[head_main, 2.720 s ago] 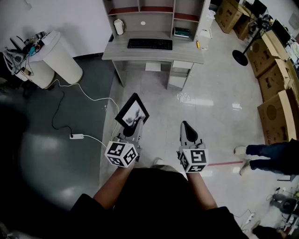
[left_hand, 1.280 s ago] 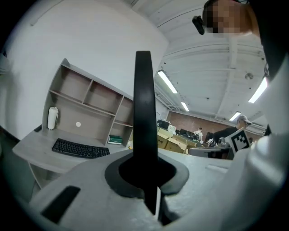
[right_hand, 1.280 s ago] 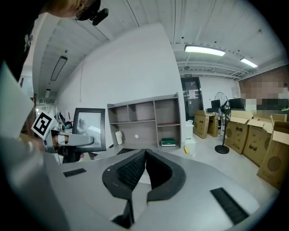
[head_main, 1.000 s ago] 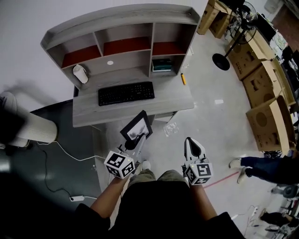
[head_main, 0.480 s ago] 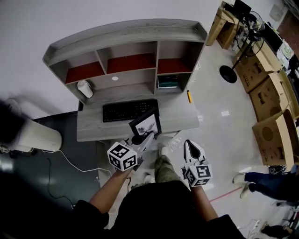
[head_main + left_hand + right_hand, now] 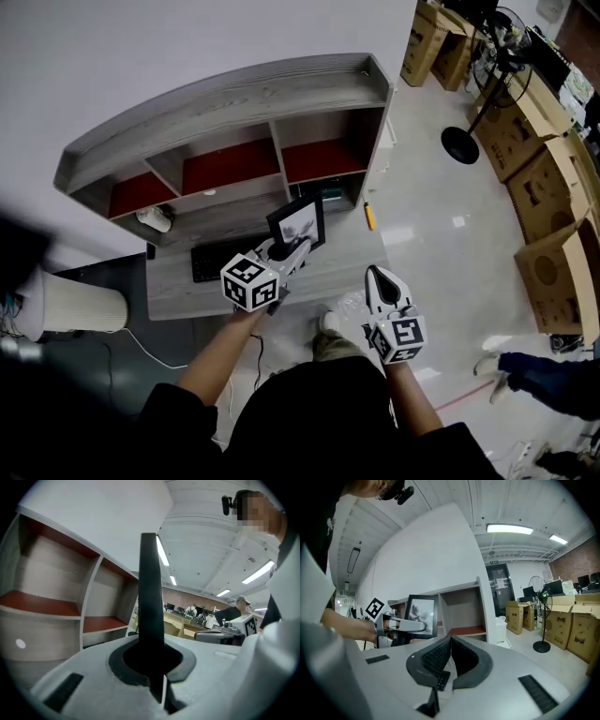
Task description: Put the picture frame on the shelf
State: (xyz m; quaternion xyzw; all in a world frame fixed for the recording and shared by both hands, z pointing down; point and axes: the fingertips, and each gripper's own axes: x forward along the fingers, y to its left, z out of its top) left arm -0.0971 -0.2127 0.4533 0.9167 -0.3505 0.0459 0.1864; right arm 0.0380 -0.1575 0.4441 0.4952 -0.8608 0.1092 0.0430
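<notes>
- Step in hand, as I read it: the carry-in. The left tongs point(image 6: 292, 251) are clamped on the bottom edge of the frame point(image 6: 298, 220). They hold it upright in the air over the desk point(image 6: 173, 291), resting on nothing.
- In the left gripper view the frame shows edge-on, a dark bar standing straight up out of the pinched jaws, so the grip looks solid to me.
- The shelf point(image 6: 225, 98) sits along the back of the desk, at 12 o'clock from the frame. The frame hovers just in front of the right-hand red-floored cubby point(image 6: 322, 147), and the keyboard point(image 6: 208, 264) lies at its 8 o'clock.
- The right tongs point(image 6: 378, 278) hang at 4 o'clock of the frame. Their jaws are shut together with nothing between them, and they touch nothing. Just along for the ride.
- The frame isn't on the shelf yet, so I'd call the task roughly halfway: picked up, brought over, not placed.
- Next move, my guess: push on toward 12 o'clock into a cubby, keep the frame upright, and set its bottom edge down flat. Only then let the jaws go.
- I can't tell if there's a stand on the back, so it may need leaning against the cubby's rear.
</notes>
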